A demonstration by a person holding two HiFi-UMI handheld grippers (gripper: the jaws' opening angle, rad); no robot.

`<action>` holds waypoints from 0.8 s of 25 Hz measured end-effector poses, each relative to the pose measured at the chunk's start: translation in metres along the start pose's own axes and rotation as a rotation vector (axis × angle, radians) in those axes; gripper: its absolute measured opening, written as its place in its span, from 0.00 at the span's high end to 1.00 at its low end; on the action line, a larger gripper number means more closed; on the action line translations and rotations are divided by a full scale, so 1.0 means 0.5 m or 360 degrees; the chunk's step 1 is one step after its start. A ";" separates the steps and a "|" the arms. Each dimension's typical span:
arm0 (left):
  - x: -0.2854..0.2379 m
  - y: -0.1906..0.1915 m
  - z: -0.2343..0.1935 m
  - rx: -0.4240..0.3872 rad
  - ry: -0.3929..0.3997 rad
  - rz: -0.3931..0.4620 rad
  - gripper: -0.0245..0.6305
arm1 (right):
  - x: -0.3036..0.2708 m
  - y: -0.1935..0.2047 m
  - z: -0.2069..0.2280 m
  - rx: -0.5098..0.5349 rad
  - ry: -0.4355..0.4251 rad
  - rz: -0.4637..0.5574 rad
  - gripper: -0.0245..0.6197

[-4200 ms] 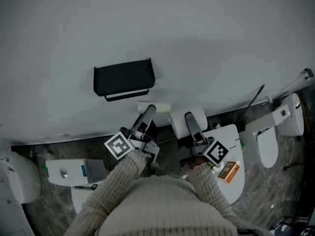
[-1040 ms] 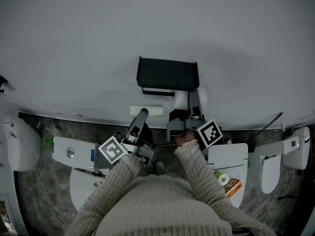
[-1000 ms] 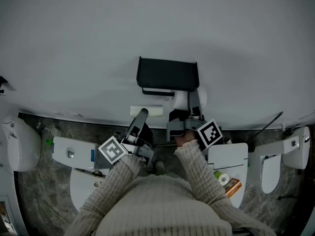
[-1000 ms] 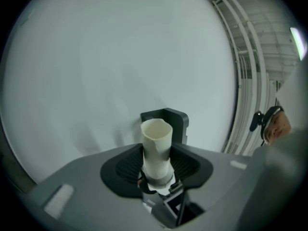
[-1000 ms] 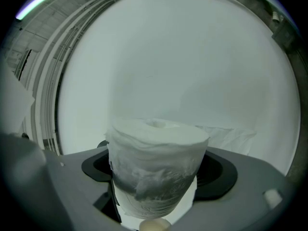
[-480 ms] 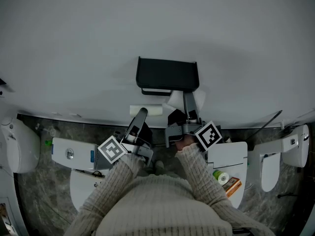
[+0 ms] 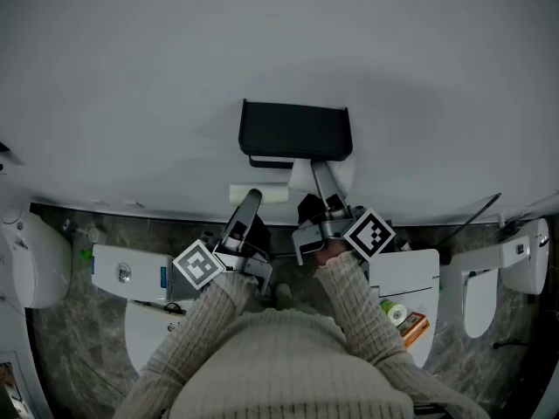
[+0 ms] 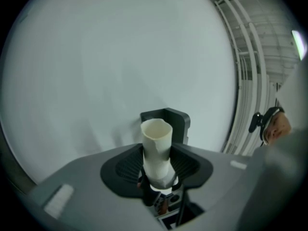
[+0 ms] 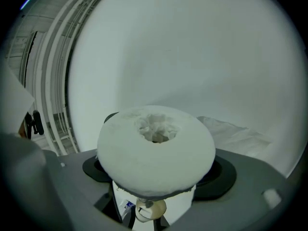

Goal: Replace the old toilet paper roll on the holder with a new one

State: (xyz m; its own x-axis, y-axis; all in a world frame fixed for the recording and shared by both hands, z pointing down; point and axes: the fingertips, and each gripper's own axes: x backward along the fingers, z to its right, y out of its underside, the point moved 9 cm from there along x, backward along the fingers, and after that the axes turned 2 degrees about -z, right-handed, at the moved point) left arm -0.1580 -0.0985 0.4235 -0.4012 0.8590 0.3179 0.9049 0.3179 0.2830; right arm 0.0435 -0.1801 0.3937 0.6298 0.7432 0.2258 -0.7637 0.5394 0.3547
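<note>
A plain pale grey wall [image 7: 279, 42] fills the far side of the scene and meets a dark marbled floor [image 7: 65, 369] below, where white toilets stand to the left [image 7: 35, 269] and to the right [image 7: 515, 260]. A black toilet paper holder [image 7: 295, 132] is fixed to the wall, with its light bar [image 7: 271, 160] showing under its near edge. The person, in a cream knitted sweater [image 7: 288, 365], holds both tools up toward it. The left tongs [image 7: 251, 201] are clamped on an empty cardboard tube [image 7: 272, 193], which lies crosswise just near of the holder's left half and apart from it. In the left gripper view the tube [image 8: 156, 148] stands up between the ribbed black pads [image 8: 127, 165], its rim a little torn, with the holder [image 8: 177, 121] behind it. The right tongs [image 7: 320, 180] are clamped on a full white toilet paper roll [image 7: 342, 173], held right under the holder's right half; whether it touches the holder cannot be told. In the right gripper view the roll [image 9: 156, 153] fills the gap between the pads, core end facing the wall.
</note>
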 end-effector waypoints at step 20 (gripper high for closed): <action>0.066 -0.010 0.013 -0.0012 -0.0010 0.0141 0.72 | -0.029 0.042 -0.022 0.0031 -0.0104 -0.0244 0.26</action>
State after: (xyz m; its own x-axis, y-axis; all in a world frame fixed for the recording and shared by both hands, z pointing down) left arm -0.1751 -0.0693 0.4268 -0.3189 0.8862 0.3362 0.9356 0.2378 0.2609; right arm 0.0164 -0.1752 0.3879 0.7471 0.6252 0.2258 -0.6555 0.6362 0.4069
